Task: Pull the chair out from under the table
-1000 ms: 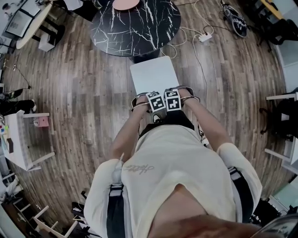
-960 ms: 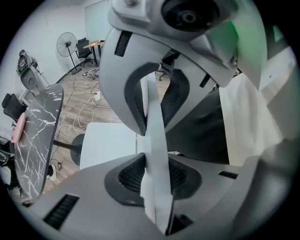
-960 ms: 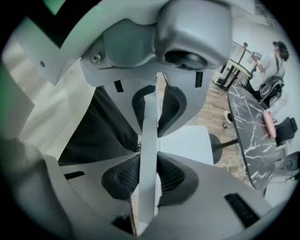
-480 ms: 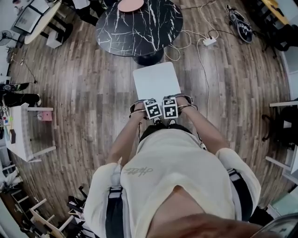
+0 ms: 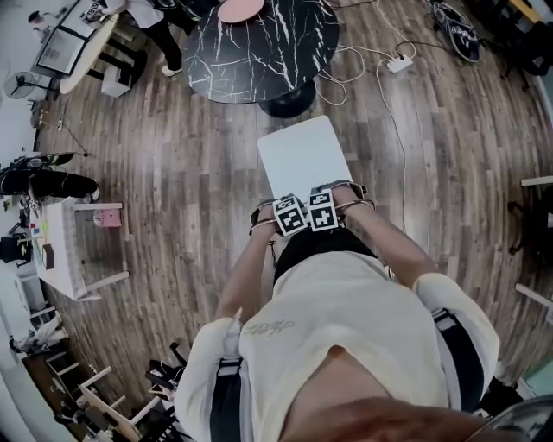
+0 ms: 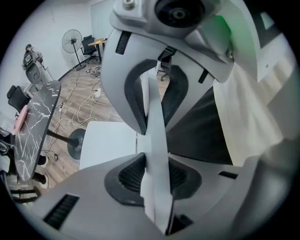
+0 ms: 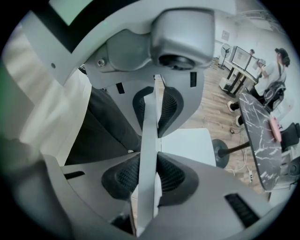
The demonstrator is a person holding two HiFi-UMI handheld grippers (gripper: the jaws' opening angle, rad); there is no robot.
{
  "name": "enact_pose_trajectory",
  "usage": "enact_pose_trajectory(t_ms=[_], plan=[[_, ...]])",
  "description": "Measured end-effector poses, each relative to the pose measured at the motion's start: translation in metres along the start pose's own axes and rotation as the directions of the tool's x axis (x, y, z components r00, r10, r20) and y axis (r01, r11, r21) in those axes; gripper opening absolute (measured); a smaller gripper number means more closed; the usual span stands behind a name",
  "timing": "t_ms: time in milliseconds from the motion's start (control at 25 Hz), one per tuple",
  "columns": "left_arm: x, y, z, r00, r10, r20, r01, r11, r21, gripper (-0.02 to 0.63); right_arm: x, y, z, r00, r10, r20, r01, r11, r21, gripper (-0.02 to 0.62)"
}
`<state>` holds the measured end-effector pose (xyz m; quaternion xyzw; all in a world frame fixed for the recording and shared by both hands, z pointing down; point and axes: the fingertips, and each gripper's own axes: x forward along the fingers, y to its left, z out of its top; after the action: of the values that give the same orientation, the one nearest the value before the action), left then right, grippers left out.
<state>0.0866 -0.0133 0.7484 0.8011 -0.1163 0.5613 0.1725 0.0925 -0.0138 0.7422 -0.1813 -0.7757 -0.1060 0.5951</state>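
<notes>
The white chair's seat [image 5: 301, 154] stands on the wood floor, just clear of the round black marble table [image 5: 259, 43]. Both grippers sit side by side on the top edge of its backrest, right in front of the person. My left gripper [image 5: 289, 216] is shut on the thin white backrest panel [image 6: 157, 122], with both ribbed pads pressed against it. My right gripper [image 5: 323, 210] grips the same backrest panel [image 7: 149, 117] in the same way. In each gripper view the seat [image 6: 105, 145] [image 7: 187, 143] shows beyond the jaws, with the table [image 6: 33, 126] [image 7: 261, 136] and its pedestal further off.
White cables and a power strip [image 5: 399, 63] lie on the floor right of the table's pedestal [image 5: 287, 99]. A small white side table [image 5: 60, 259] stands at the left. A person [image 5: 155, 17] is beside a desk at the upper left. A pink dish [image 5: 242, 9] rests on the table.
The chair has slid away from the table toward the person, both grippers moving with it. The seat, formerly tucked against the table edge, now shows whole with the pedestal uncovered.
</notes>
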Motion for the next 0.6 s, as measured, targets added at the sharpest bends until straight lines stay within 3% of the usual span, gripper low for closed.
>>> enact_pose_trajectory(t_ms=[400, 600], plan=[[0.006, -0.026, -0.004, 1.000, -0.009, 0.005, 0.009, 1.000, 0.012, 0.100, 0.005, 0.027, 0.001, 1.000, 0.023, -0.012, -0.023, 1.000, 0.012, 0.089], [0.004, -0.030, -0.003, 0.999, 0.017, 0.034, -0.018, 1.000, 0.019, 0.100, 0.003, 0.030, 0.002, 1.000, -0.013, 0.026, 0.012, 0.998, 0.063, 0.091]])
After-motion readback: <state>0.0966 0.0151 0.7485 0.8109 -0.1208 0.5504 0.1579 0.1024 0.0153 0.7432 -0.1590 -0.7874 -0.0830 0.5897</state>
